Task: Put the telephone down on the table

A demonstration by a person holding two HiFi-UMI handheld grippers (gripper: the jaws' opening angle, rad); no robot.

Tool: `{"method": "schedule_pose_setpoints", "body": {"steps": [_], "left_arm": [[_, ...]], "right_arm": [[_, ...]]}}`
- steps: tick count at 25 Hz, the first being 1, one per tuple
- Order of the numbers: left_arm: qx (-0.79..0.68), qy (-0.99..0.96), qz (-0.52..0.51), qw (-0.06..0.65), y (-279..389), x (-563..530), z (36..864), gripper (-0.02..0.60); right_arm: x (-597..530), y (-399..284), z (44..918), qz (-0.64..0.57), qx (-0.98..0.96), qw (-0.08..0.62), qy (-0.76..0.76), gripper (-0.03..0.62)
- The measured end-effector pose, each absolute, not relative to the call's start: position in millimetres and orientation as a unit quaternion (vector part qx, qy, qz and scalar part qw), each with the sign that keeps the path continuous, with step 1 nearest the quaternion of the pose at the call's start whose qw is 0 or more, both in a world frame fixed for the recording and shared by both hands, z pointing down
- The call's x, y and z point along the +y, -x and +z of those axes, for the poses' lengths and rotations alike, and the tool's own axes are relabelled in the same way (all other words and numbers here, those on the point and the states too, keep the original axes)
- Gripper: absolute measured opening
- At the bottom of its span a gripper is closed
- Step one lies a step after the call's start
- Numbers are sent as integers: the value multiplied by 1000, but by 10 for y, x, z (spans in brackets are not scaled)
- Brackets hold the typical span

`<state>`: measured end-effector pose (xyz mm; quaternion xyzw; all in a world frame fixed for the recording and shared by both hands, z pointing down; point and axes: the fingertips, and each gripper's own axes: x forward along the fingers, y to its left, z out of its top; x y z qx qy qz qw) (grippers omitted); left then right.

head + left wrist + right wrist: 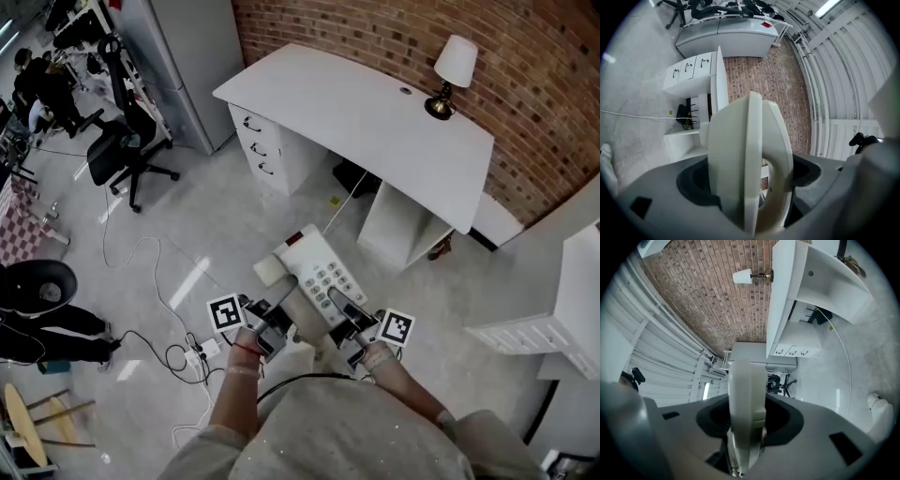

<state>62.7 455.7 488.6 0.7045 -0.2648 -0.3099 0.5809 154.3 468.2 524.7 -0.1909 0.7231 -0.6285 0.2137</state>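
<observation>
Jaws of left gripper (279, 311) and right gripper (341, 305) each tight on the telephone (314, 265); its near edge hidden beneath them

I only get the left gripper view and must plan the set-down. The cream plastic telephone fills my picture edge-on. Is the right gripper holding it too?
Observer: Yes. In the right gripper view, the right gripper is shut on the other side of the cream plastic telephone.
Operator: Is it over the white desk yet?
Observer: No. The head view shows it held in the air above the grey floor, short of the white curved desk.
Operator: Anything standing on that desk?
Observer: A small lamp with a white shade stands at its far right end, close to the brick wall.
</observation>
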Motion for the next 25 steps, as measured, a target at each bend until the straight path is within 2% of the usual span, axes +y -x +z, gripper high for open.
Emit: {"method": "schedule_pose_setpoints", "body": {"steps": [25], "left_arm": [[-226,-707,-291,604,331,3169,4977,430]], "right_arm": [[3384,-547,5337,-631,712,215,224,166]]}}
